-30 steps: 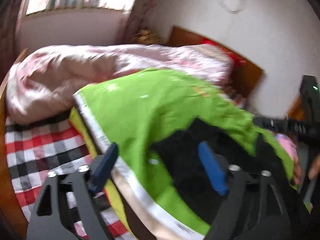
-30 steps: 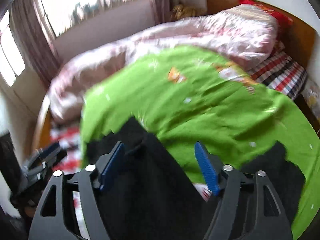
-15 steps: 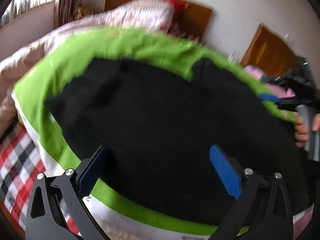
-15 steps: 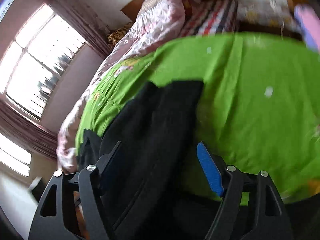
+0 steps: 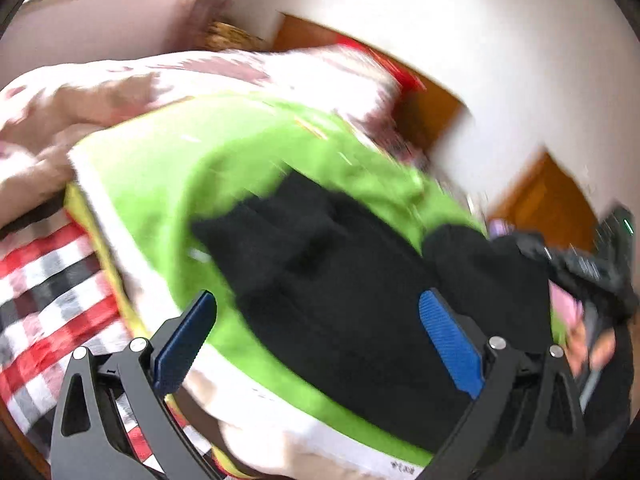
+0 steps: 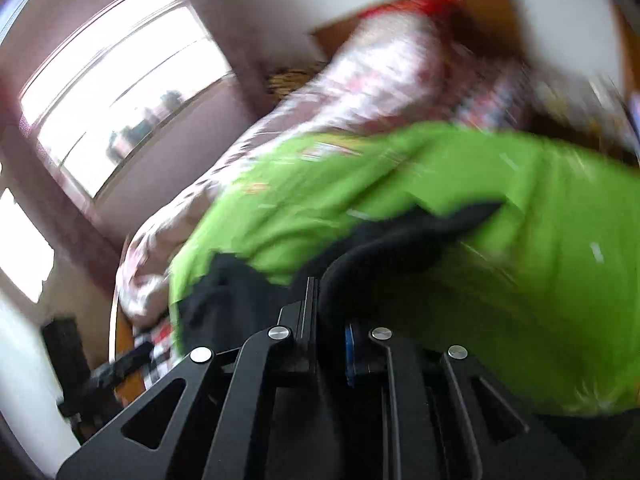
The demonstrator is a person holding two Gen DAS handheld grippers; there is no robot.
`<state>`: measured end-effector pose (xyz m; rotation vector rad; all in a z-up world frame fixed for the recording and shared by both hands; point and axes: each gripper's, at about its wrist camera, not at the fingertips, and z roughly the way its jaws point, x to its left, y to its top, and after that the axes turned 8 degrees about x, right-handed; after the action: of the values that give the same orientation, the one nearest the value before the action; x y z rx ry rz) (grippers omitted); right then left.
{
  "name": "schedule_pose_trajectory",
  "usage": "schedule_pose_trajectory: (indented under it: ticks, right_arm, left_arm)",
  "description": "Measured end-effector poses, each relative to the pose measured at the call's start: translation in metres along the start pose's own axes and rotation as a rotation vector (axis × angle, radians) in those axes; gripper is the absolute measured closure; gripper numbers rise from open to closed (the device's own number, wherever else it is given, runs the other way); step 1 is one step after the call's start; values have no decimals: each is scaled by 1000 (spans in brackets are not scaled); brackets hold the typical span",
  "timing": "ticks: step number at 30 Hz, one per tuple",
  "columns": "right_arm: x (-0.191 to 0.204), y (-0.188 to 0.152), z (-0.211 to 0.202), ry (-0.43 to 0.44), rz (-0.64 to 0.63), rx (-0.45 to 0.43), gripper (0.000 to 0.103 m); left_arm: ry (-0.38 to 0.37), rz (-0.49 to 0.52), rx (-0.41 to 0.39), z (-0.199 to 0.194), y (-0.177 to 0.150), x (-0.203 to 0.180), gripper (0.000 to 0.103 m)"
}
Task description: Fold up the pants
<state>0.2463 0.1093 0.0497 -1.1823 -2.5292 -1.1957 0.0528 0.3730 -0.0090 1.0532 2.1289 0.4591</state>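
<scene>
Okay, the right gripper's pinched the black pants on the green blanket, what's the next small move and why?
Probably bring the open left gripper down onto the near edge of the black pants and close. The right gripper has just been closing and now pinches a fold of that black fabric, while the left one's jaws have just been opening and grip nothing above the green blanket. Two grips let the fold lift evenly.

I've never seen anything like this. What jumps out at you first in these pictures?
The bright green blanket spread across the bed, with black pants lying on it. The right gripper has its jaws just closed on a fold of the pants, while the left gripper hangs wide open above them. Behind lies a rumpled pink quilt.
</scene>
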Motion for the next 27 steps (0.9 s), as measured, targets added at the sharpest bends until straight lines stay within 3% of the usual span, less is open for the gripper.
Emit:
schedule_pose_trajectory:
  ticks: [3,6,9,11,12,14,15,16,19,22,27]
  right_arm:
    - [70,3,23,16,-177,56,87]
    - [120,-17,78,36,-295,221,85]
    - [142,-50,127,69,-368,394,81]
    - [142,-58,133,74,-385,384,79]
    - [136,-55,131,118,-362,377,74]
    - [122,-43,118,181,-300,349,48]
    - [118,-39,110,186,-292,322,23]
    - [113,-36,99,192,-293,293,13]
    - [100,-28,61,171,-323,193,21]
    - [76,-8,44,67,-337,91,31]
    - [44,15,83,-56,-303,152,41]
  left_arm:
    - [3,-129,-59,-18,8,30,2]
    - [40,-172,-72,-25,11,48,2]
    - [68,-176,-71,-29,7,59,2]
    - [79,-172,-60,-31,2,64,2]
    - [75,-174,-50,-30,-1,69,2]
    - [68,-177,-32,-26,-3,72,2]
    - [57,-180,-22,-23,-4,73,2]
    - [37,-182,-12,-20,-5,73,2]
    - [-49,-181,31,-12,-8,69,2]
    - [-94,-147,67,2,-7,57,3]
    - [-48,-120,70,30,-1,43,20]
